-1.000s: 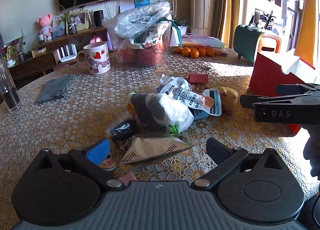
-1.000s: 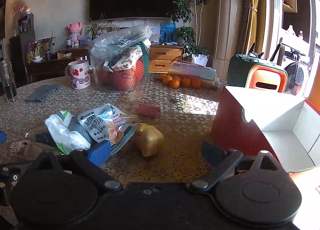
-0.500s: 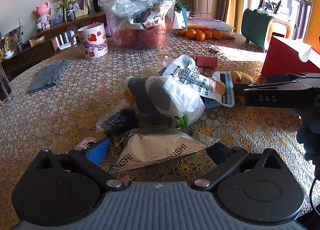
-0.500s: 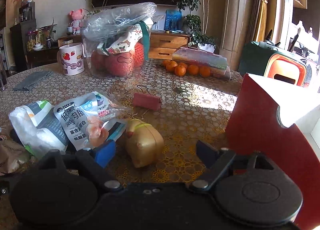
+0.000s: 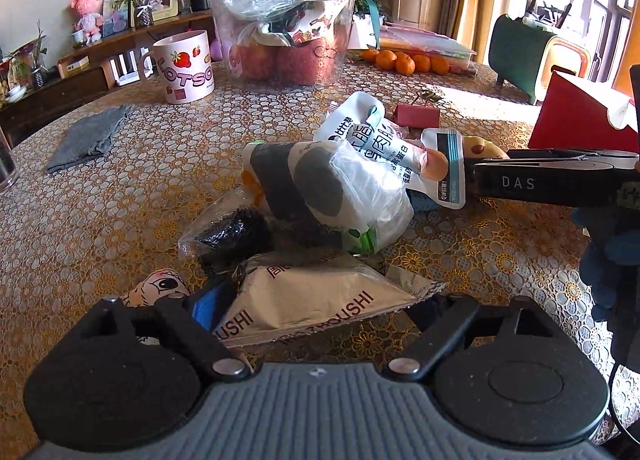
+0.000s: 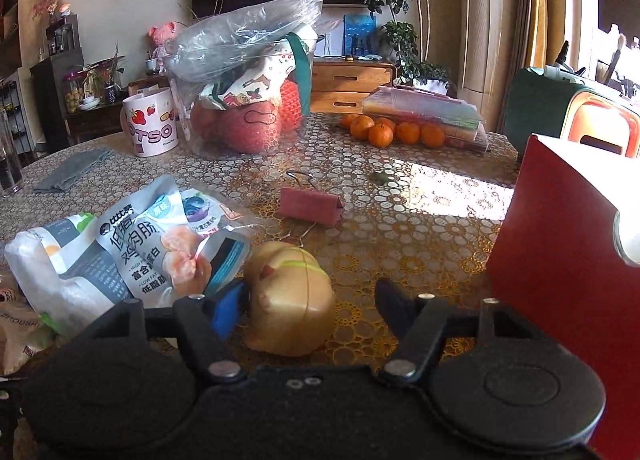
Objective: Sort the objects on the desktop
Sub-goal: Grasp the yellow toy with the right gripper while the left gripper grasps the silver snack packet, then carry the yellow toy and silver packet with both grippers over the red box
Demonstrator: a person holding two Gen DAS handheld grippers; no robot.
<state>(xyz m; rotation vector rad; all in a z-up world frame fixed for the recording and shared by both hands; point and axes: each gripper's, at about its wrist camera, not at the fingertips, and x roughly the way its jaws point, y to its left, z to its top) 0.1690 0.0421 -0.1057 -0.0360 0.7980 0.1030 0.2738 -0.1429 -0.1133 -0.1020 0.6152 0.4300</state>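
My left gripper [image 5: 320, 310] is open, its jaws on either side of a grey triangular sushi packet [image 5: 320, 300] lying on the tablecloth. Behind it lie a black item in clear wrap [image 5: 232, 234], a white and grey bag [image 5: 336, 188] and a chicken snack packet [image 5: 384, 148]. My right gripper [image 6: 310, 306] is open around a yellow pig toy [image 6: 292, 296], with the blue left pad beside it. A red binder clip [image 6: 310, 210] lies farther back. The right gripper also shows in the left wrist view [image 5: 552, 182].
A red box with a white inside [image 6: 568, 260] stands at the right. At the back are a strawberry mug [image 5: 186, 66], a clear tub of fruit under plastic [image 5: 286, 44], oranges [image 6: 394, 132] and a grey cloth [image 5: 90, 138]. A small cartoon-face toy [image 5: 156, 290] lies by my left jaw.
Both grippers have moved forward and down. The left now straddles the sushi packet; the right has closed in around the yellow pig toy.
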